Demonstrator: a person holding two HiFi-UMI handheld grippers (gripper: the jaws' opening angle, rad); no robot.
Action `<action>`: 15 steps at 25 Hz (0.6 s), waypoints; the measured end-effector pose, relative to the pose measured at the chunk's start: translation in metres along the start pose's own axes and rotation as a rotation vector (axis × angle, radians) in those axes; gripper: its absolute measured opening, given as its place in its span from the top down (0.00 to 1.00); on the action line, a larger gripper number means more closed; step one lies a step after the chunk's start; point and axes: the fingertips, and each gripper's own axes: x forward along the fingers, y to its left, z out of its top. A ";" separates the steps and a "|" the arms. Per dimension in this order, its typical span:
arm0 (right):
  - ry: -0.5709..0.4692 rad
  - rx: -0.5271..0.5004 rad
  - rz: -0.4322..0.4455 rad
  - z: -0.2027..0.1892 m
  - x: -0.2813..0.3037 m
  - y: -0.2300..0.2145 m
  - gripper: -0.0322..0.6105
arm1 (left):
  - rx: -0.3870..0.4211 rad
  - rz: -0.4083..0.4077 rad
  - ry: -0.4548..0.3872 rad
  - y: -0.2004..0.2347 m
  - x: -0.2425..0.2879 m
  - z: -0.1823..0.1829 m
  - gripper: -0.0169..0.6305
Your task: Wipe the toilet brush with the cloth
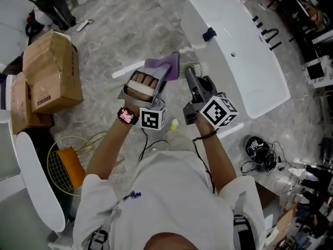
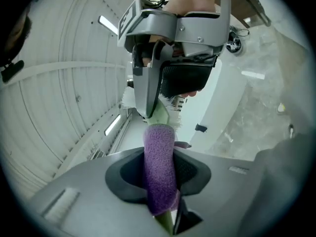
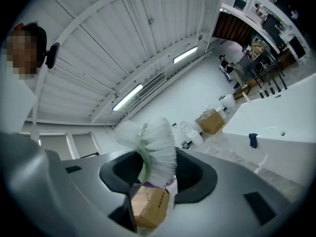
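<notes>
In the head view my left gripper (image 1: 165,73) is shut on a purple cloth (image 1: 165,64). The left gripper view shows that cloth (image 2: 159,174) wrapped round the pale green stem of the toilet brush (image 2: 160,115), between my jaws. Facing it, my right gripper (image 1: 191,74) is shut on the brush close to its head, and the white bristles (image 1: 201,68) stick out beside its tip. In the right gripper view the bristle head (image 3: 155,149) fills the gap between the jaws. A white handle end (image 1: 127,69) pokes out to the left of the cloth.
A white bathtub (image 1: 244,51) stands ahead to the right. Cardboard boxes (image 1: 52,72) sit at the left, with a yellow wire basket (image 1: 65,165) nearer me. A black headset with cables (image 1: 260,152) lies on the floor at the right. Another person (image 1: 49,1) stands far left.
</notes>
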 end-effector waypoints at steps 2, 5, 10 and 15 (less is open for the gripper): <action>0.012 0.024 0.011 0.019 0.024 -0.025 0.64 | 0.035 -0.028 -0.001 0.004 0.038 -0.003 0.82; 0.044 0.000 0.013 0.046 0.062 -0.055 0.63 | 0.045 -0.053 -0.027 0.016 0.091 -0.006 0.82; 0.014 0.013 0.046 0.076 0.099 -0.068 0.69 | 0.000 -0.067 -0.035 0.029 0.136 -0.017 0.82; -0.051 0.086 0.031 0.078 0.114 -0.075 0.71 | 0.035 -0.053 -0.063 0.030 0.152 -0.029 0.81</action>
